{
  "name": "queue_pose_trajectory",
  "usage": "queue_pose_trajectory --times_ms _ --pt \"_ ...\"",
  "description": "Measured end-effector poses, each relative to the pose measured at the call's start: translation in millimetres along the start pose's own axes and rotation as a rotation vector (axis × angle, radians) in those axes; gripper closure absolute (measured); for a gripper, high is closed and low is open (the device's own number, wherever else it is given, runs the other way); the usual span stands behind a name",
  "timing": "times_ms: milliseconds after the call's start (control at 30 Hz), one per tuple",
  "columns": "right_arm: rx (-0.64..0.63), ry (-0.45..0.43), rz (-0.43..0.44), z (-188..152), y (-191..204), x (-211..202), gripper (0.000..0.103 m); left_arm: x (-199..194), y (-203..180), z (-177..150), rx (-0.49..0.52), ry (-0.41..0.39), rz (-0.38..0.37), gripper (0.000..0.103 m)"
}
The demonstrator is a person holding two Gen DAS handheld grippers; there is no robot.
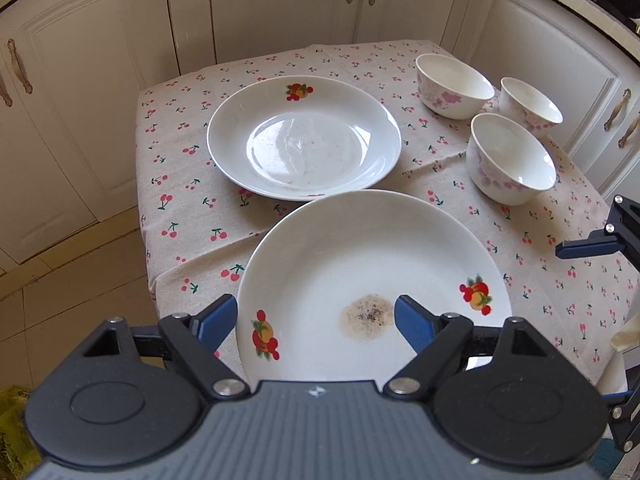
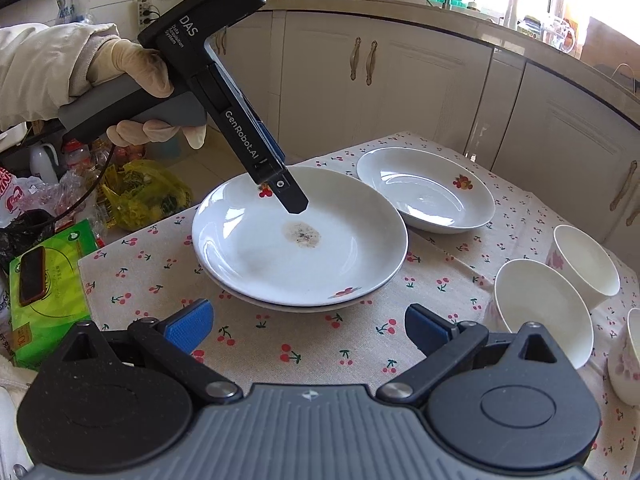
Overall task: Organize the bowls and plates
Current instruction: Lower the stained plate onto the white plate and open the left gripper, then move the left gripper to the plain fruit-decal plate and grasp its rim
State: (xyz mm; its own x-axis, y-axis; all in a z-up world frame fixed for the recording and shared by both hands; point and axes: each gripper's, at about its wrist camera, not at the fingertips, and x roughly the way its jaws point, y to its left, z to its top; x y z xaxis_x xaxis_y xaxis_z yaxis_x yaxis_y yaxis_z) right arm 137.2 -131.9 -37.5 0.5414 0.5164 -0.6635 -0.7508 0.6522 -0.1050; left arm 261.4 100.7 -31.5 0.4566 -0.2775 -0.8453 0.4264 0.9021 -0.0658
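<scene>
— Left gripper [image 1: 315, 320] hung unclenched over the stained plate [image 2: 300, 240], stacked on another near the worktop's [image 2: 320, 352] front edge.
— Right gripper [image 2: 308, 330] gaped empty. I'd have fetched the far plate [image 1: 304, 138] next, gripping its rim squarely.

The near rim of the stained plate [image 1: 360, 264] is hidden behind the left hand-held gripper [image 1: 316, 320]. In the right wrist view only a thin edge of the plate underneath [image 2: 296, 307] shows, and the third bowl [image 2: 628, 364] is cut off by the right edge, as is the desk [image 2: 280, 344]
</scene>
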Motion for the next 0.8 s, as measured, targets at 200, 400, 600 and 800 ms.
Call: queue_pose_trajectory --times_ms 200,400,600,800 --pt "-0.002 -0.024 -0.015 6 -6 -15 0.0 -28 -10 -4 0.03 -0.111 0.014 0.017" --pt "0.03 -0.058 -0.023 18 -30 -24 0.0 -43 -18 -6 0.054 -0.199 0.029 0.015" --pt "0.032 -0.049 -0.028 38 -66 -15 0.0 -40 -13 6 0.031 -0.21 0.033 0.015" --pt "0.005 -0.007 -0.02 55 -103 8 0.0 -26 -4 28 0.025 -0.205 0.049 0.015"
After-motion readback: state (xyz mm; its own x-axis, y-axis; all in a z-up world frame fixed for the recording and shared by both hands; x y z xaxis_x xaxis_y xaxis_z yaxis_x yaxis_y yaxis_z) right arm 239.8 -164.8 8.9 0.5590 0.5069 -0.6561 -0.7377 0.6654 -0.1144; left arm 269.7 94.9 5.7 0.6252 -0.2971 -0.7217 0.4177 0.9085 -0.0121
